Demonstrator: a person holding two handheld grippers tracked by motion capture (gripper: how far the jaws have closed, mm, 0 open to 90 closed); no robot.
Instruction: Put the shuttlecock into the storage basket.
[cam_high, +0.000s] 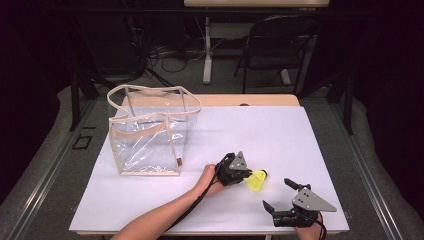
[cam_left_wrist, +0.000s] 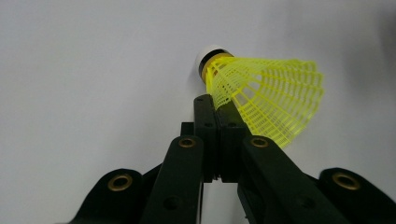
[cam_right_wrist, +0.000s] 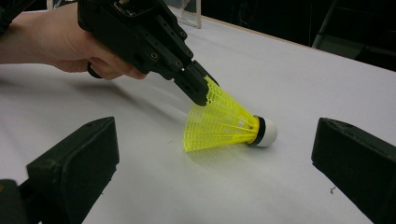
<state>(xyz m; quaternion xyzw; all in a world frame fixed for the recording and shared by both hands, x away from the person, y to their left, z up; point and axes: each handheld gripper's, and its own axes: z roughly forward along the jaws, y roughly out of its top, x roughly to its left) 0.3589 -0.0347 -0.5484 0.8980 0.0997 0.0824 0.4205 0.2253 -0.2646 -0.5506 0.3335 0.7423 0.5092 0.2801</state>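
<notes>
While lying on its side on the white surface (cam_high: 280, 135), a yellow shuttlecock (cam_high: 256, 180) is pinched at its mesh skirt by the left hand-held gripper (cam_high: 248, 175), jaws clamped together. Just right of the shuttlecock, the right hand-held gripper (cam_high: 279, 194) rests with jaws apart, its hand cut off. A clear plastic bag (cam_high: 150, 131) stands well left of the shuttlecock.

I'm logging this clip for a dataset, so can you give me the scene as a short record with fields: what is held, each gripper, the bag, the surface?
held thing: yellow shuttlecock, lying on its side, white cork tip on the sheet
left gripper: shut on the shuttlecock's mesh skirt
right gripper: open, holding nothing, near the table's front edge
bag: clear bag with beige trim, upright, top open, apart from the shuttlecock
surface: white sheet over the table
</notes>
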